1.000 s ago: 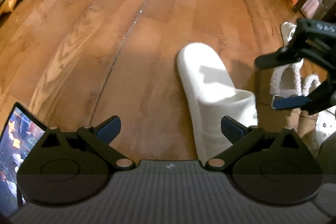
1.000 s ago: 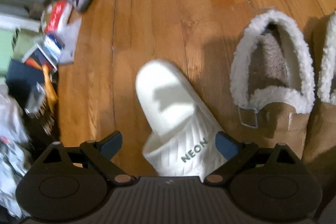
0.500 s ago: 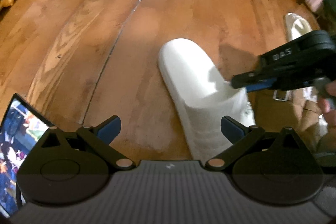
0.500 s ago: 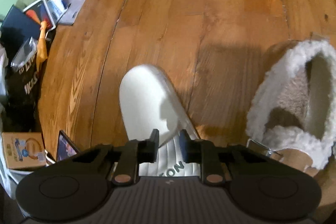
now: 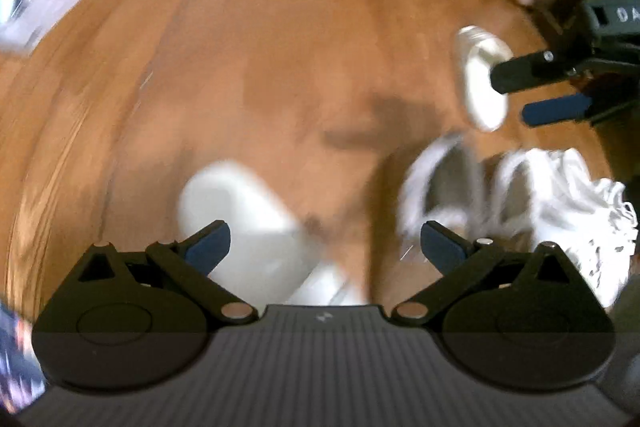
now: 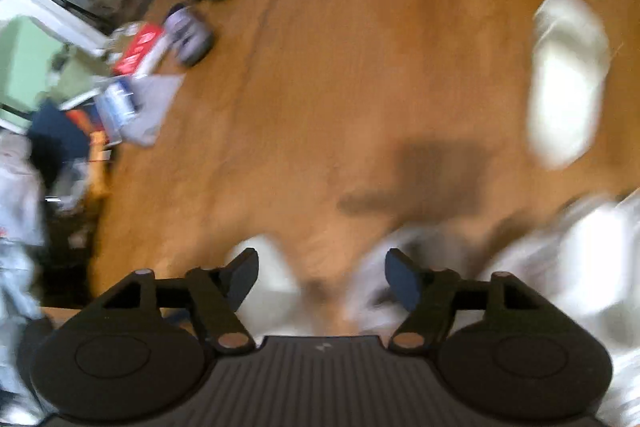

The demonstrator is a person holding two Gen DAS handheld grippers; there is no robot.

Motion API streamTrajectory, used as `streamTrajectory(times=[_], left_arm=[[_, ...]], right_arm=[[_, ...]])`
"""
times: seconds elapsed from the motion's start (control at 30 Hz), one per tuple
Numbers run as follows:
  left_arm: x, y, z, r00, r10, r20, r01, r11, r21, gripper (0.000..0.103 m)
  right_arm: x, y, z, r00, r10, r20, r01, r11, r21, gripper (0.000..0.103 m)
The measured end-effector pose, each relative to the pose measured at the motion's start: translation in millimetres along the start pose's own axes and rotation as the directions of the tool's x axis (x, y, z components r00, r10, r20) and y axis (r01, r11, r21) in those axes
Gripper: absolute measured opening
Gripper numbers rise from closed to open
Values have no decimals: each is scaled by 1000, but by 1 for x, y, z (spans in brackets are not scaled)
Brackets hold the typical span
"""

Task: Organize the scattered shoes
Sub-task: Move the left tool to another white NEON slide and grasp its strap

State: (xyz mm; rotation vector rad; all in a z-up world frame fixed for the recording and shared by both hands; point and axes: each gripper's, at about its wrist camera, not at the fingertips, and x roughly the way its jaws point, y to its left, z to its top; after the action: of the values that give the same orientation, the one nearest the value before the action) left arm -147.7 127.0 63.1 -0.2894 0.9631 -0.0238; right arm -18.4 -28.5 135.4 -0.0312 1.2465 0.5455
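**White slide let go; both grippers lifting away**

We have just released the near white slide [image 5: 244, 227]. Half a second ago the jaws of our right gripper [image 6: 322, 277] were pinched on its strap; now they are opening, with nothing between them in the right wrist view except floor [image 6: 360, 87] and the blurred edges of shoes below. Our left gripper [image 5: 324, 245] has its jaws wide and empty, as it did a second ago. Both views take in far more of the room than before, so we read both hands as pulling up and back from the shoe.

For the task, we judge this slide placed: it lies on the wooden floor just beside the fleece-lined slippers [image 5: 460, 195], no longer being handled. Its partner, the second white slide [image 5: 480, 79], sits well apart, farther out on the floor near the right gripper's fingers as the left wrist view shows them. Two grey shoes [image 6: 192, 35] wait near the clutter of papers [image 6: 136, 107] on the far side.

The released slide lies flat on its sole, its long axis running from the bottom centre of the left wrist view up and to the left, with the rounded toe at the far end. The frames are heavily smeared by motion, so its exact angle against the slippers is probably close to parallel, but we cannot be sure. The far slide's long axis runs roughly away from us.
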Motion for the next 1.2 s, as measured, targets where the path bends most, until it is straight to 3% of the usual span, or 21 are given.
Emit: streamTrajectory(times=[0.07, 0.2, 0.37, 0.47, 0.57, 0.93, 1.2], left_arm=[[13, -19, 18, 999, -53, 2, 53, 998, 46, 103], [67, -69, 72, 976, -214, -36, 216, 973, 81, 103], [128, -115, 111, 986, -147, -71, 155, 981, 113, 103], [168, -132, 132, 991, -114, -64, 121, 983, 134, 103], [202, -143, 147, 997, -51, -53, 60, 983, 176, 103], [280, -167, 172, 999, 36, 24, -41, 978, 204, 101], [328, -204, 183, 986, 160, 54, -169, 944, 284, 102]], right_arm=[[-16, -20, 17, 994, -110, 28, 111, 993, -46, 74], [-36, -59, 44, 953, -289, 88, 298, 947, -118, 74], [-28, -110, 48, 929, -356, 104, 367, 923, -117, 74], [-22, -139, 43, 942, -314, 115, 321, 946, -46, 75], [-15, -177, 44, 967, -191, 170, 178, 980, 85, 79], [39, -239, 74, 971, -194, 137, 165, 967, 193, 79], [67, -278, 94, 988, -120, 101, 84, 949, 304, 79]])
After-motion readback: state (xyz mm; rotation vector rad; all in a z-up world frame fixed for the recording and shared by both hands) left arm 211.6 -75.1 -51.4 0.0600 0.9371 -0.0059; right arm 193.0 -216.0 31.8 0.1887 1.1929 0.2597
